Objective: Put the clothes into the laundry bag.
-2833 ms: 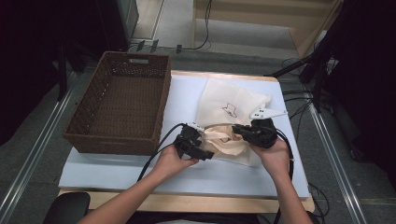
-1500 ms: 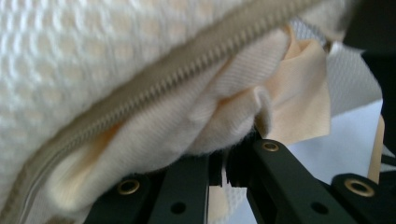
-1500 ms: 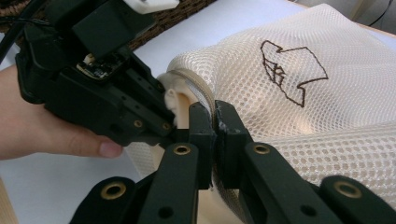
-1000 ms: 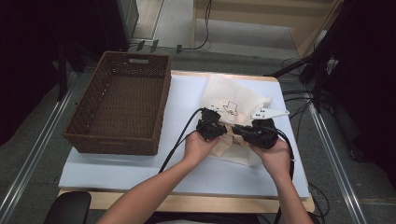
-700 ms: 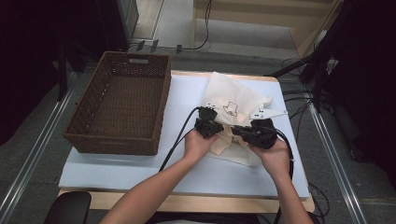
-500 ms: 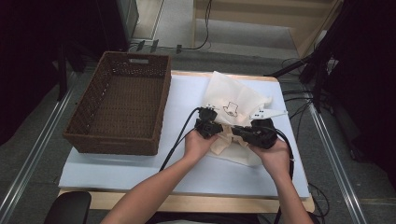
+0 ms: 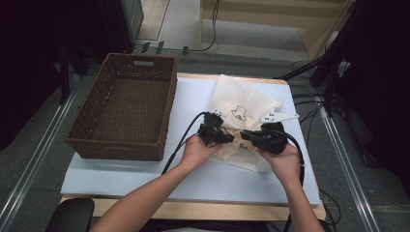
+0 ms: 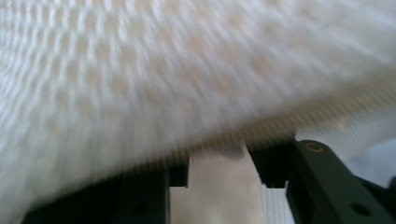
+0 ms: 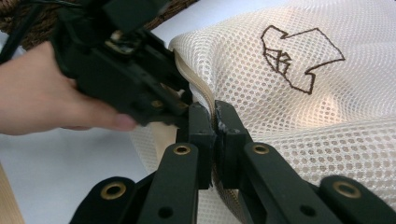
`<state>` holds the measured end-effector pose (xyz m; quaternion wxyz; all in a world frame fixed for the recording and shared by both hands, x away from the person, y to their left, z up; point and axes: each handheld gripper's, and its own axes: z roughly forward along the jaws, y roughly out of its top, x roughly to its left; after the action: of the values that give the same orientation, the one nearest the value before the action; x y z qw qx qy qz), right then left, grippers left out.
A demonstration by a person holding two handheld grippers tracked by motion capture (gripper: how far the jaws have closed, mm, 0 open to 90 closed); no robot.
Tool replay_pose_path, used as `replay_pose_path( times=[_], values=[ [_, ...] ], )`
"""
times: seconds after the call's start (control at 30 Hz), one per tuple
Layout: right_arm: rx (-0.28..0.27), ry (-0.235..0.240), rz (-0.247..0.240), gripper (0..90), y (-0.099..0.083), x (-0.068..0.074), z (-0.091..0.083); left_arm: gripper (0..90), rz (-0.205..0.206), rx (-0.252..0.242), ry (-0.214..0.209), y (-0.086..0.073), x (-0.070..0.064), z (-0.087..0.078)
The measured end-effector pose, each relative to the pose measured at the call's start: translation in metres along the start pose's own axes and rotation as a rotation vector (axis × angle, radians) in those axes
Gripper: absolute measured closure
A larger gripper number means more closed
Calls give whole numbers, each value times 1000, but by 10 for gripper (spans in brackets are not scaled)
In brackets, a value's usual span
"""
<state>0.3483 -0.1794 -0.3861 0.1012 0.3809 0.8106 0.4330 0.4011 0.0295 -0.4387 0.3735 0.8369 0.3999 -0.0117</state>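
A cream mesh bag (image 7: 240, 99) with a dark embroidered figure (image 9: 299, 60) lies on the white table cover. My right gripper (image 9: 215, 116) is shut on the bag's zipper edge at its near side. My left gripper (image 7: 231, 139) sits just left of the right gripper (image 7: 244, 135), tip to tip with it. In the left gripper view its jaws stand apart, with a strip of the bag's cloth (image 8: 219, 186) between them and mesh (image 8: 140, 84) draped blurred over them. A hand holds the left gripper (image 9: 183, 100) against the bag's edge.
A brown wicker basket (image 7: 125, 106) stands at the left of the table, with nothing in it. The white table cover (image 7: 193, 179) has bare room in front of the hands. Black cables trail from both grippers; more cables lie on the floor at the right.
My left gripper moved right along the bag's near edge until it met the right gripper. The bag's far part has spread further back. The right gripper has kept its hold.
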Motion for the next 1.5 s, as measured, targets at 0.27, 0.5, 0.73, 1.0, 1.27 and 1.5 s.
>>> replay_pose_path(
  times=[0.27,0.5,0.73,1.0,1.27,1.5],
  values=[
    [-6,-7,3,882,1,0,-1,449,48,24,-25,-11,-9,-16],
    [-6,-10,12,881,0,-1,-3,410,37,21,-49,-23,-2,-35],
    [-6,-9,9,881,0,-1,-2,396,14,38,-38,-40,8,-41],
    [-4,-8,8,881,0,-1,-1,394,19,65,-3,-52,10,-29],
    [-6,-8,5,881,0,-1,-1,447,21,58,1,-52,7,-18],
    [-4,-6,5,881,0,-1,-1,701,40,56,-17,-50,2,-10]
  ],
)
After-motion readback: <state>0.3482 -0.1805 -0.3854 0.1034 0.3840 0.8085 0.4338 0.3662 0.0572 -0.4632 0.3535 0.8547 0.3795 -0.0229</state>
